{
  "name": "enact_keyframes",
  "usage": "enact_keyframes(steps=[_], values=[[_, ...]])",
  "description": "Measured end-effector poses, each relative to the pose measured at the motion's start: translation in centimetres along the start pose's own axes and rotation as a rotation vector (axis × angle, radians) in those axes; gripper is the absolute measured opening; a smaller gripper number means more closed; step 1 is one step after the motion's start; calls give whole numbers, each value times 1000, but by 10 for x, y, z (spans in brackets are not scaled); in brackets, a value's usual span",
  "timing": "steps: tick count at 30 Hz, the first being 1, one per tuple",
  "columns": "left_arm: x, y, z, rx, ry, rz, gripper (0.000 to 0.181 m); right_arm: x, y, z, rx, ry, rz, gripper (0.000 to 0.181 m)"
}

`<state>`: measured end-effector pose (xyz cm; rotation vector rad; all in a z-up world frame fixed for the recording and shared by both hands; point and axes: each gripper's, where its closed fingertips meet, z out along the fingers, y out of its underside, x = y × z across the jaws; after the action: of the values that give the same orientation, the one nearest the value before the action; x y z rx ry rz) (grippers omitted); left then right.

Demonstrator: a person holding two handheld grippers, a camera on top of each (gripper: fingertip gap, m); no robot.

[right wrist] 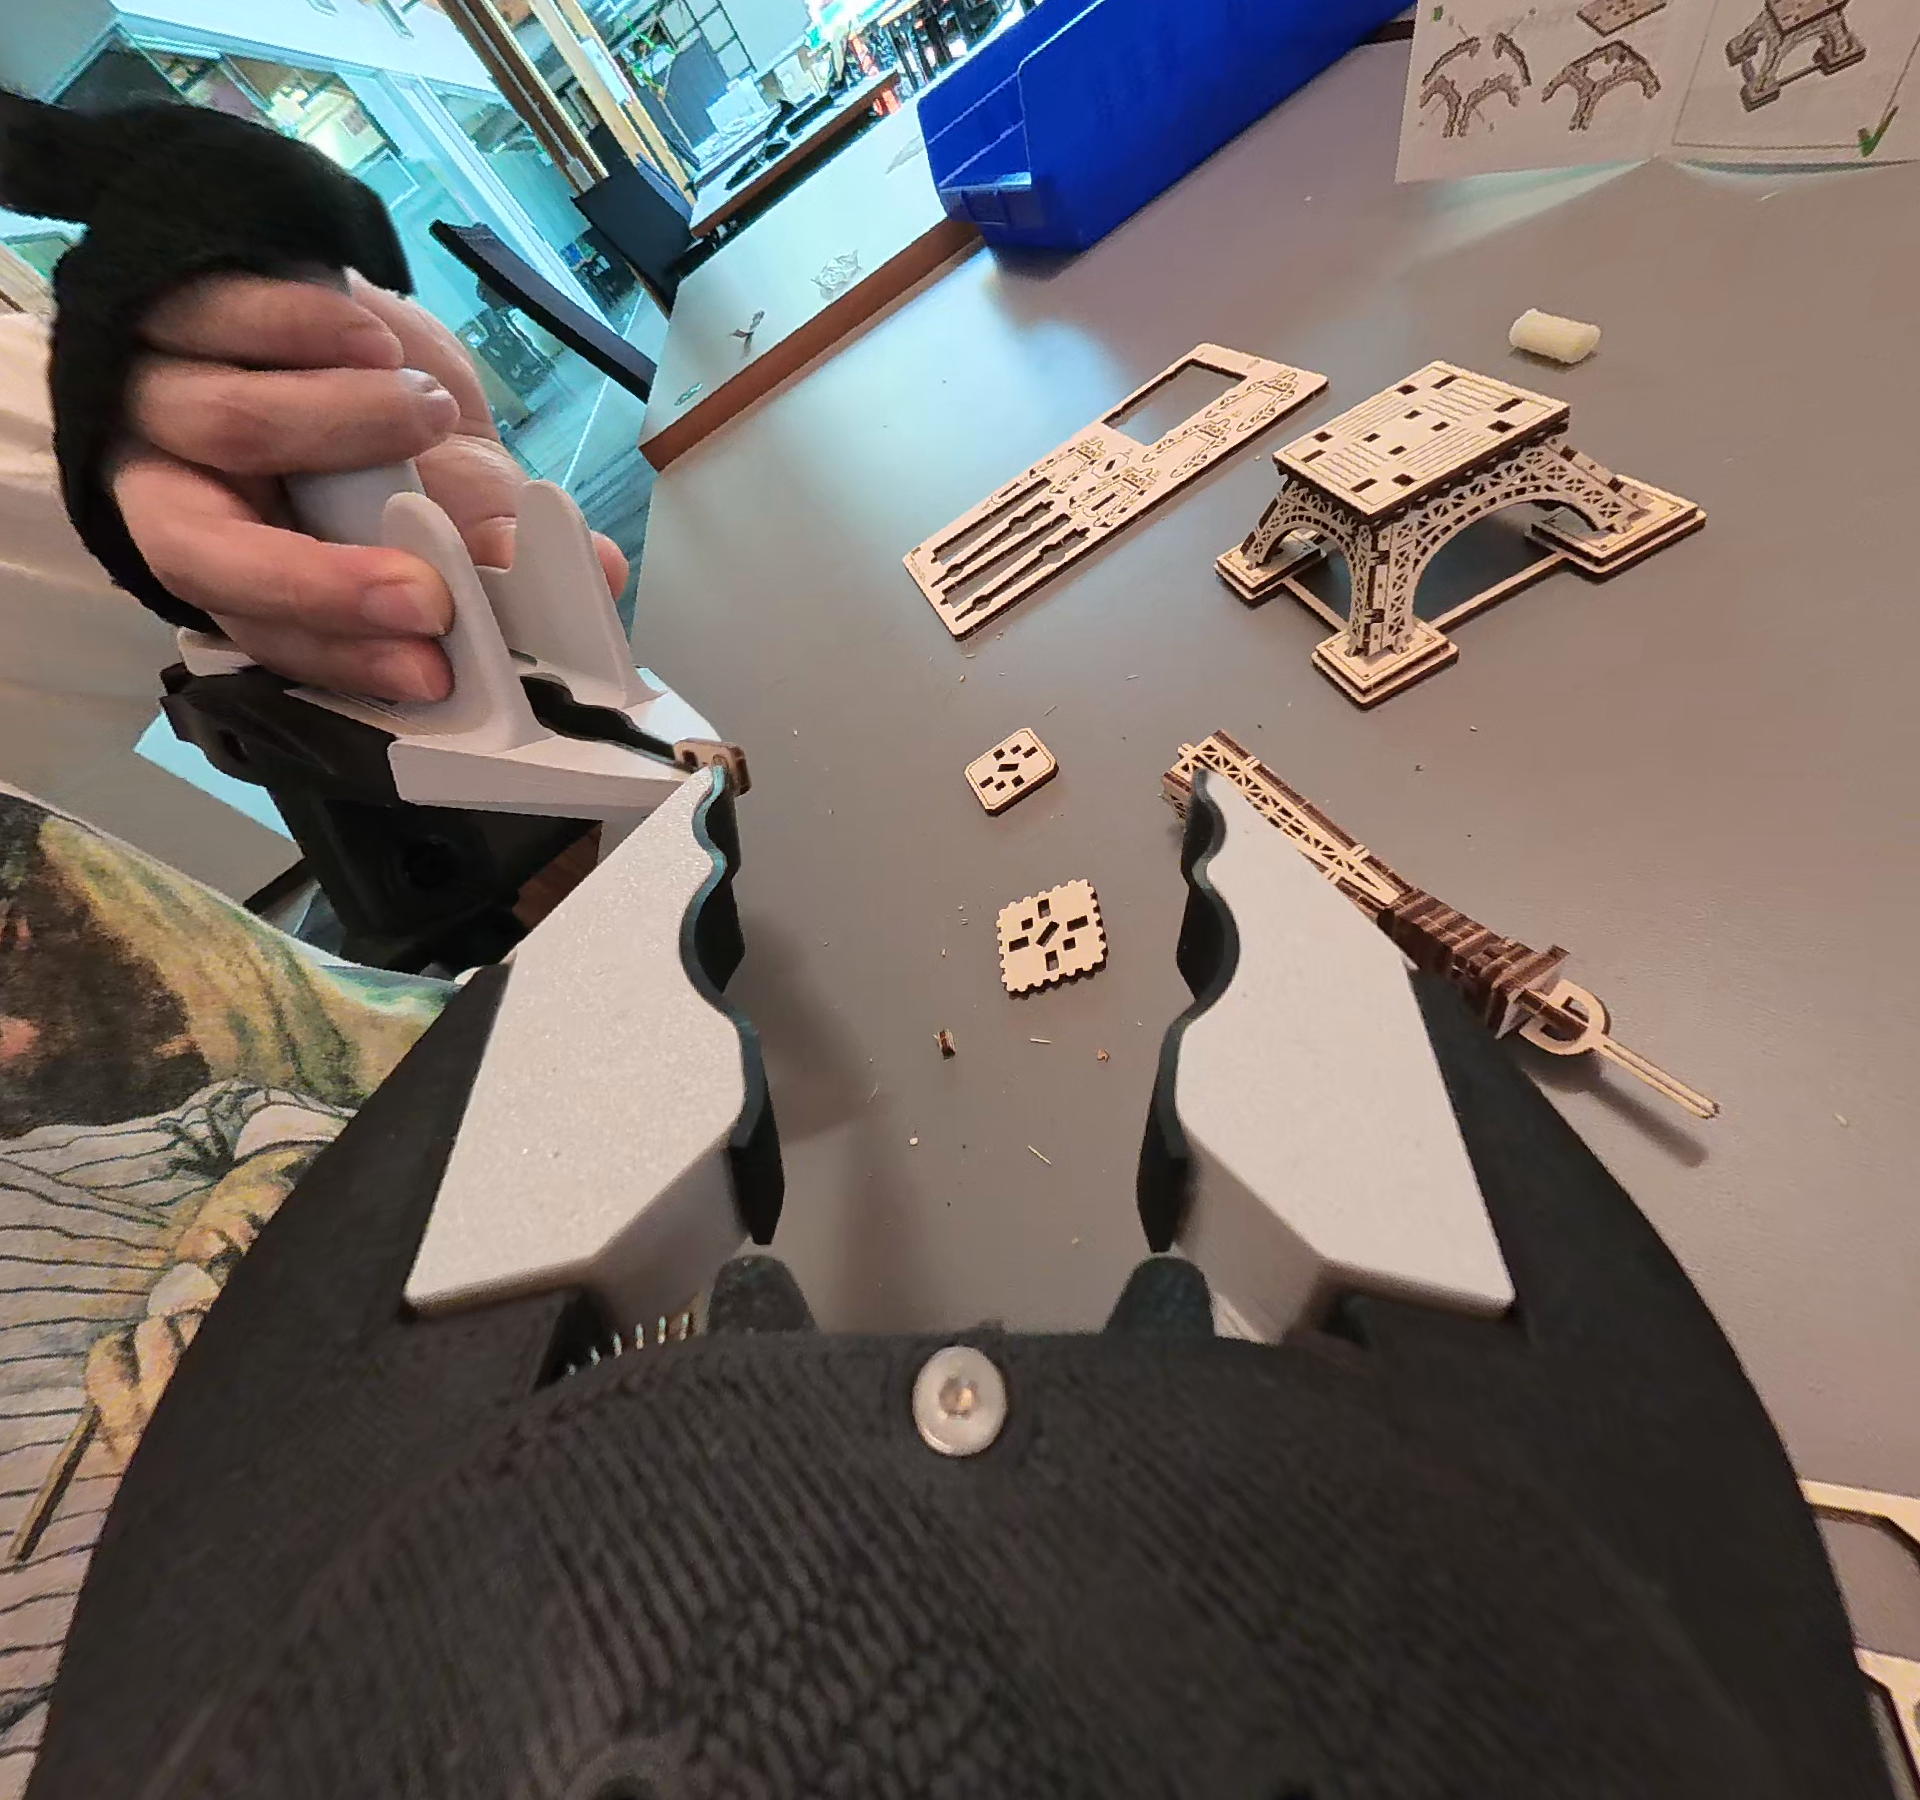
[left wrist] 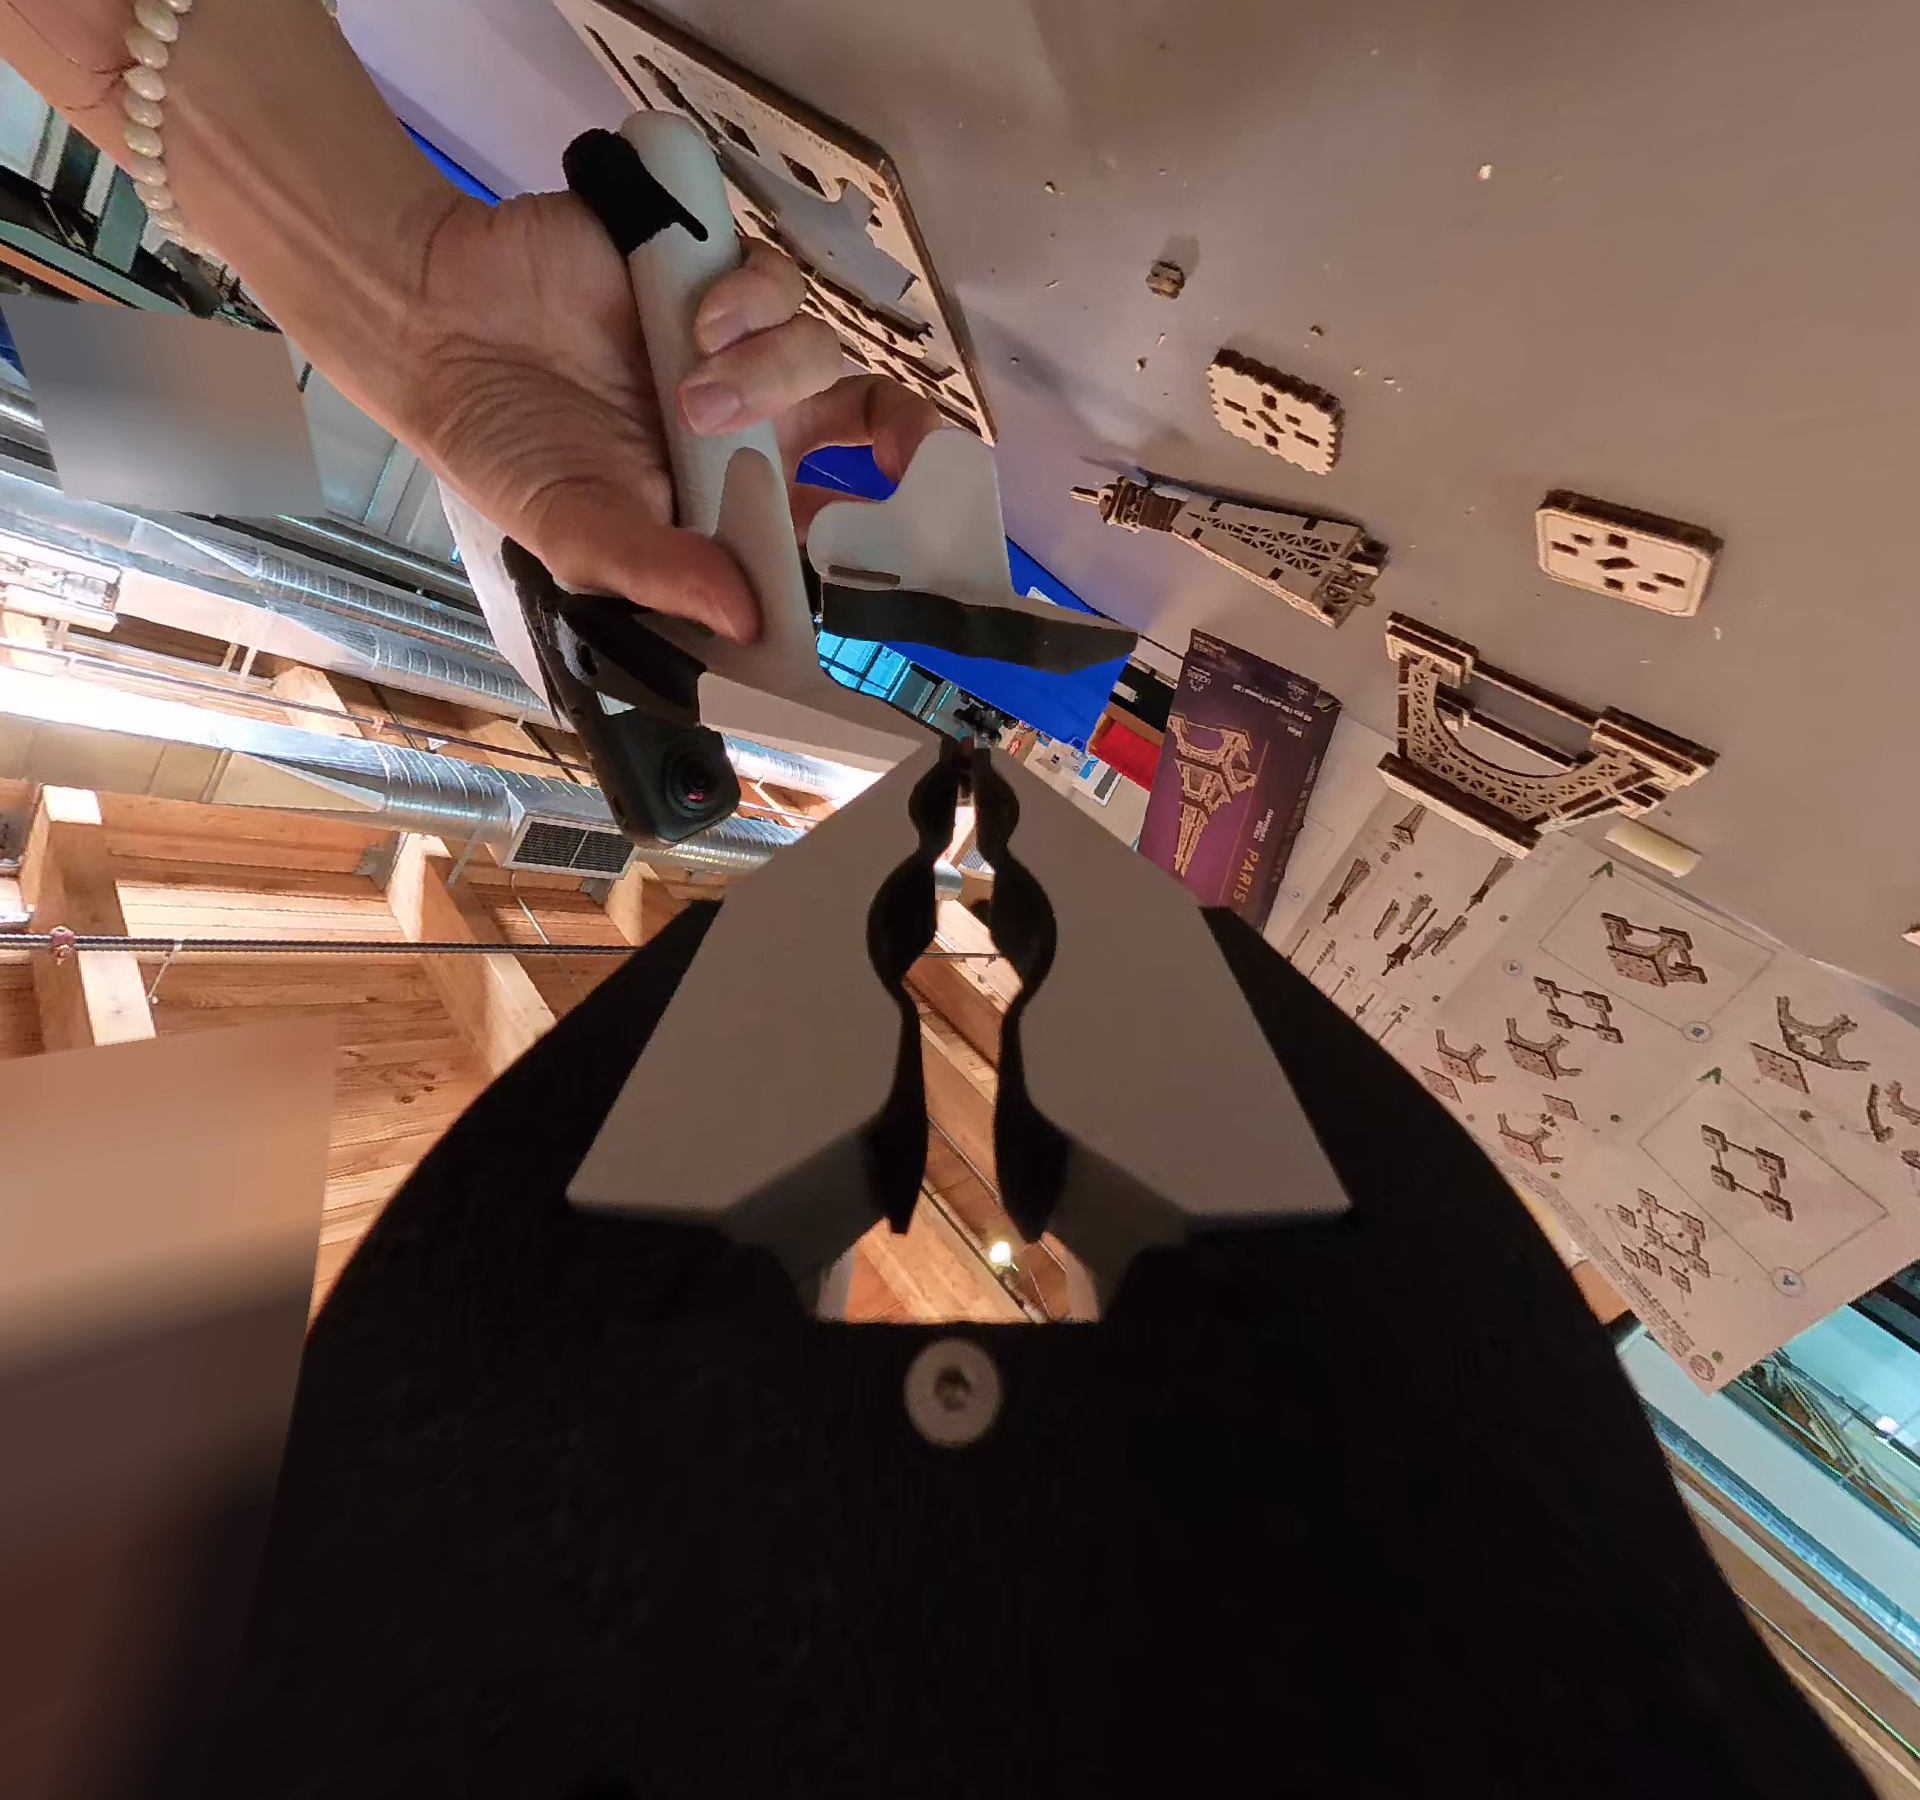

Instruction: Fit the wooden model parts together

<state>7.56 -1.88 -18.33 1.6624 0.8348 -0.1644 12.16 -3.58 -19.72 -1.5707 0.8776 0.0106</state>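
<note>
The right tool [right wrist: 961,815] gapes empty above the counter [right wrist: 1714,815]. At mid-left, the left tool [right wrist: 717,763] pinches a tiny wooden piece [right wrist: 715,761]. The spire [right wrist: 1382,903] and base [right wrist: 1455,524] look light and brittle; grip solid edges.

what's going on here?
A person with two handheld grippers is assembling a wooden tower model. The left gripper is pinched on a tiny wooden piece, held up off the table. The right gripper is open, empty, over the grey table. The arched base, spire and two small plates wait there.
</note>
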Motion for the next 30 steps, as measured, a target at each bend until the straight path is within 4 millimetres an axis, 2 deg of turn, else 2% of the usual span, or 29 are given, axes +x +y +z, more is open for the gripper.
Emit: enact_keyframes(steps=[9,14,16,21,25,30], values=[[3,-1,1,8,16,24,0,2,1,1,-2,28,-32,84],[7,-4,2,31,41,90,1,2,3,3,-11,32,-53,79],[9,-5,4,37,60,104,1,0,5,4,-21,21,-65,70],[9,-1,6,12,75,-15,1,0,0,2,10,48,-111,67],[2,2,1,-28,30,-187,0,2,-5,0,41,57,-99,86],[6,2,1,-77,29,-258,0,-4,-4,4,38,35,-127,71]])
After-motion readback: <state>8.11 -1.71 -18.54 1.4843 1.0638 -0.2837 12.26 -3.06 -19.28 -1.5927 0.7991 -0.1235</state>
